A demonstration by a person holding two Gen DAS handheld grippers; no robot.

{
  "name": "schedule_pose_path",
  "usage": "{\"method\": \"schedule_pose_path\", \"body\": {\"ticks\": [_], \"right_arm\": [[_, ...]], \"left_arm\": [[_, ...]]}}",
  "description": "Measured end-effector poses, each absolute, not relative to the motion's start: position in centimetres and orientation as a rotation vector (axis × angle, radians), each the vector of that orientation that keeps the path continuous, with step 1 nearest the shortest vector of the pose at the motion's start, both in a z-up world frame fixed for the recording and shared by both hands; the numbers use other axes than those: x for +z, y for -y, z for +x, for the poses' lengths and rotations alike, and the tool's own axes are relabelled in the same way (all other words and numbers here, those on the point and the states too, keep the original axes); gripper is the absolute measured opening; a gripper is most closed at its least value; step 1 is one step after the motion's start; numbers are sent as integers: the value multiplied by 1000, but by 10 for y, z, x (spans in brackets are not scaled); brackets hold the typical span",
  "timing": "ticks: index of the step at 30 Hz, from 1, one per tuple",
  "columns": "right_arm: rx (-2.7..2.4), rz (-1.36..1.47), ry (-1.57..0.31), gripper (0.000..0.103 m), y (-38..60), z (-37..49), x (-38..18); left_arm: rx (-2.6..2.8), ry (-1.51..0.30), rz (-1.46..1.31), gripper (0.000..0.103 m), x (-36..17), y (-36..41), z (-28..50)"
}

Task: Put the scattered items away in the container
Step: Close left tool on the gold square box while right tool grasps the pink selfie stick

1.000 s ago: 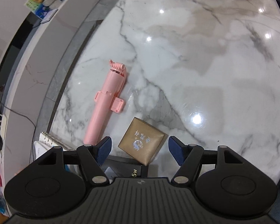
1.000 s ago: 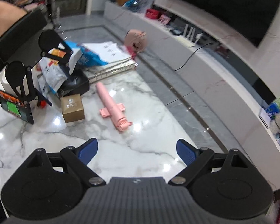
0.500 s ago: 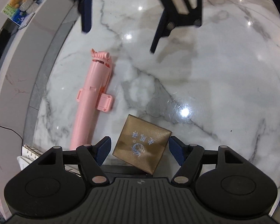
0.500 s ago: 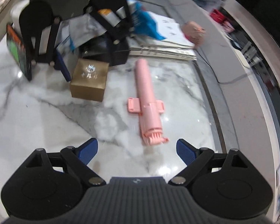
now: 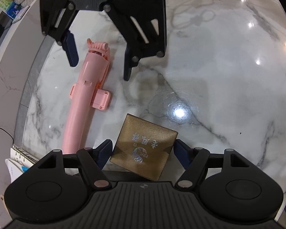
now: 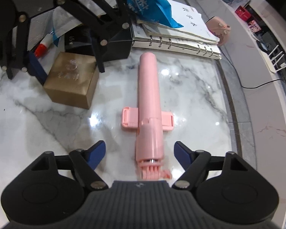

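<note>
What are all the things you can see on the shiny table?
selfie stick: one, pink, lying flat mid-table, head end between the right gripper's fingers
gold box: one, beside the stick, between the left gripper's fingers
ring binders: a stack, white, behind the stick
blue bag: one, on the binders
black box: one, behind the gold box
marble table: one, white and grey
left gripper: black, open
right gripper: black, open, jaws just been closing

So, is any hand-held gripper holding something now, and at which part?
Nothing is held. The left hand-held gripper straddles the gold box, the right the pink selfie stick; both pads stand apart.
</note>
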State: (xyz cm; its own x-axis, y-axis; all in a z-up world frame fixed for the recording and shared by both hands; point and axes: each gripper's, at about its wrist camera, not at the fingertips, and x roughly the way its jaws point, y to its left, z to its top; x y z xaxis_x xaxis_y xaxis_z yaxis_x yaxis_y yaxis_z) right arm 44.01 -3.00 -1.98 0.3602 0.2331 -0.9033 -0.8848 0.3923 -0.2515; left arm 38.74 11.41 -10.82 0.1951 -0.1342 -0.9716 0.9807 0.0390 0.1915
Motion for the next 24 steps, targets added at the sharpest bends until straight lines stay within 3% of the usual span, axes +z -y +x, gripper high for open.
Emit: {"method": "schedule_pose_path", "body": {"ticks": [17,24], "right_arm": [[904,-812,-983,78,-3,480,-33],[894,-773,-978,71,-1,485,-29]], "left_arm": [[-1111,-988,1152,85,-121,-115,390],[-1104,-1000,1126,84,-122,-117,391]]}}
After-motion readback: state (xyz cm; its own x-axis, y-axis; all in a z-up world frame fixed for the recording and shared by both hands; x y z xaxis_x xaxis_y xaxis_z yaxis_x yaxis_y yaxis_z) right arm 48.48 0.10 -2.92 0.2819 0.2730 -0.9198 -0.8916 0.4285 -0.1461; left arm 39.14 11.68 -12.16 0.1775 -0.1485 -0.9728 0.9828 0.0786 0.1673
